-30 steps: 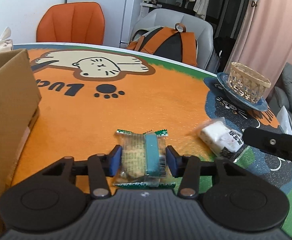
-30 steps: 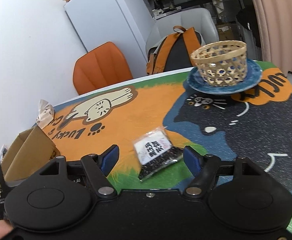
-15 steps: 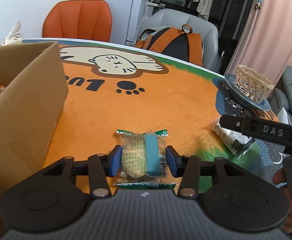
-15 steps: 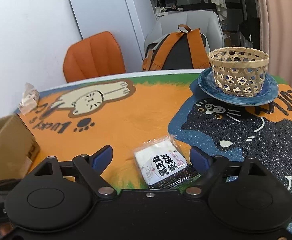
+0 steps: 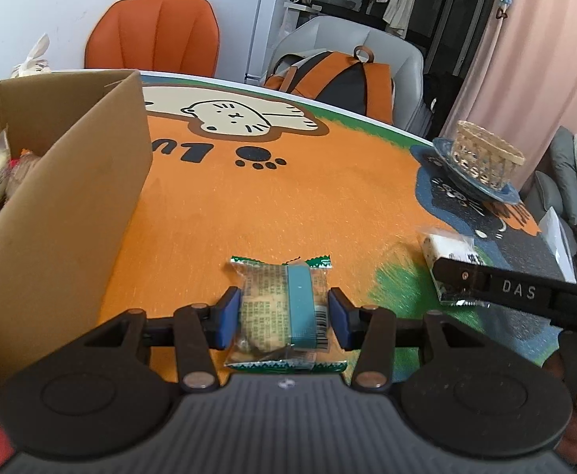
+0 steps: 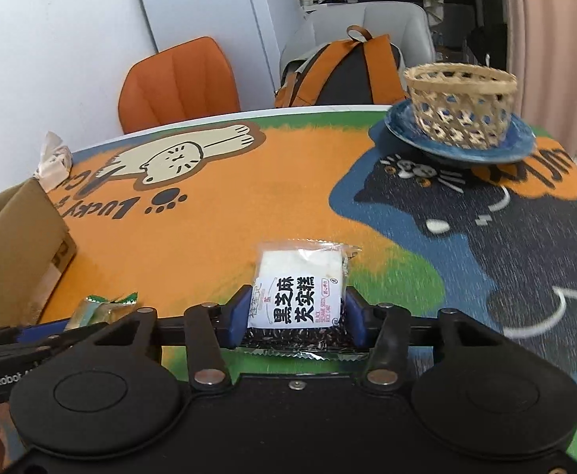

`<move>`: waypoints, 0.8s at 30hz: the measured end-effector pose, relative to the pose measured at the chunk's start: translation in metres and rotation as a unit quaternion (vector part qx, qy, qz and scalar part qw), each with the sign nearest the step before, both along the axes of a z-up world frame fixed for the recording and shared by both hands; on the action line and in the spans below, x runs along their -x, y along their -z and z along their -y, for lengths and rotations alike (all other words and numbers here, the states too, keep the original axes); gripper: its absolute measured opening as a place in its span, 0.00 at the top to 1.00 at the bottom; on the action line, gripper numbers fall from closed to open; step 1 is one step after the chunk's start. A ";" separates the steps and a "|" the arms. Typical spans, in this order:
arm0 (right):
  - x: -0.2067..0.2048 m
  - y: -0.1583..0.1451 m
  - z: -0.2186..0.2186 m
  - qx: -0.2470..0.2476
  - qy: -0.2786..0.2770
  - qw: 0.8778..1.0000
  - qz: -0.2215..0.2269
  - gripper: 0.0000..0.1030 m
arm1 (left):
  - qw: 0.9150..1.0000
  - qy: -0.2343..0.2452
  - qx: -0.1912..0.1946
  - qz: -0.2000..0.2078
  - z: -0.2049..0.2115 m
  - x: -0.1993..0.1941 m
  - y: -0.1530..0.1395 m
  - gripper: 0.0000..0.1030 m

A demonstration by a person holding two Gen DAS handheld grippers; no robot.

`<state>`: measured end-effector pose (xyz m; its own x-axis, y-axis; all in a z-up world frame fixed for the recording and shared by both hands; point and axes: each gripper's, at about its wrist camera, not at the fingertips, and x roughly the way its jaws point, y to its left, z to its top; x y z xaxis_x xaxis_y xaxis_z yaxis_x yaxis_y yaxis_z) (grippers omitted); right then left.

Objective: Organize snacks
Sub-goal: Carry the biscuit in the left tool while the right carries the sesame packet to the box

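Since half a second ago, the right gripper (image 6: 295, 320) has closed: its blue pads, then wide apart on either side of the rice cake packet (image 6: 301, 298), now press against both sides of it. That packet, white on top with black print and a dark grainy layer beneath, sits near the front edge of the table (image 6: 249, 213), on the green patch of the printed cover. The left gripper (image 5: 284, 316) remains clamped on the biscuit packet (image 5: 284, 308), a clear wrapper with green crimped ends and a teal band, held over the orange part of the cover. In the left view the rice cake packet (image 5: 448, 251) lies to the right, partly behind the right gripper's black finger.

At the table's left edge stands an open cardboard box (image 5: 63, 205) with other wrapped snacks inside. Toward the far right corner a woven basket (image 6: 460, 104) rests on a blue plate (image 6: 406, 130). Beyond the far edge stand an orange chair (image 6: 177, 79) and a grey chair carrying an orange backpack (image 6: 347, 71).
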<state>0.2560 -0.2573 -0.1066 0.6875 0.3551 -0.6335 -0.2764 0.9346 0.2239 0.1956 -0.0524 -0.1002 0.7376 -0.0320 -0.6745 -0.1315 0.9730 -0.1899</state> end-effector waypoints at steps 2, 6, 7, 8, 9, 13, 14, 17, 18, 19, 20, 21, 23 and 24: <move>0.009 -0.003 0.002 -0.004 0.003 1.000 0.002 0.54 | 1.000 0.002 0.001 0.008 0.001 0.007 -0.005 0.55; 0.025 -0.011 0.003 -0.014 0.005 1.000 0.010 0.54 | 1.000 0.003 0.000 0.027 0.001 0.022 -0.018 0.55; 0.028 -0.014 0.003 -0.016 0.004 1.000 0.012 0.54 | 1.000 0.002 0.000 0.031 0.001 0.026 -0.021 0.55; 0.032 -0.017 0.002 -0.019 0.003 1.000 0.016 0.54 | 0.999 0.001 -0.001 0.035 0.000 0.030 -0.025 0.55; 0.035 -0.021 0.001 -0.023 0.001 1.000 0.019 0.54 | 0.999 -0.002 -0.001 0.040 -0.002 0.034 -0.029 0.55; 0.049 -0.037 -0.005 -0.034 -0.010 0.999 0.038 0.54 | 0.998 -0.012 -0.004 0.062 -0.007 0.051 -0.047 0.55; 0.053 -0.042 -0.008 -0.037 -0.015 0.998 0.044 0.54 | 0.998 -0.014 -0.005 0.067 -0.009 0.055 -0.052 0.55; 0.064 -0.055 -0.016 -0.047 -0.029 0.997 0.061 0.54 | 0.996 -0.022 -0.007 0.081 -0.014 0.065 -0.064 0.55; 0.067 -0.058 -0.019 -0.050 -0.035 0.996 0.065 0.54 | 0.996 -0.024 -0.008 0.084 -0.016 0.069 -0.067 0.55; 0.070 -0.061 -0.022 -0.053 -0.040 0.995 0.069 0.54 | 0.996 -0.025 -0.008 0.088 -0.018 0.072 -0.070 0.55; 0.073 -0.064 -0.026 -0.056 -0.045 0.995 0.073 0.54 | 0.995 -0.028 -0.009 0.091 -0.020 0.075 -0.073 0.55; 0.075 -0.067 -0.029 -0.058 -0.049 0.994 0.078 0.54 | 0.995 -0.030 -0.009 0.094 -0.023 0.078 -0.075 0.55; 0.080 -0.073 -0.036 -0.060 -0.056 0.993 0.085 0.54 | 0.994 -0.034 -0.011 0.100 -0.028 0.084 -0.080 0.55; 0.082 -0.076 -0.039 -0.062 -0.059 0.992 0.088 0.54 | 0.994 -0.037 -0.012 0.103 -0.032 0.087 -0.082 0.55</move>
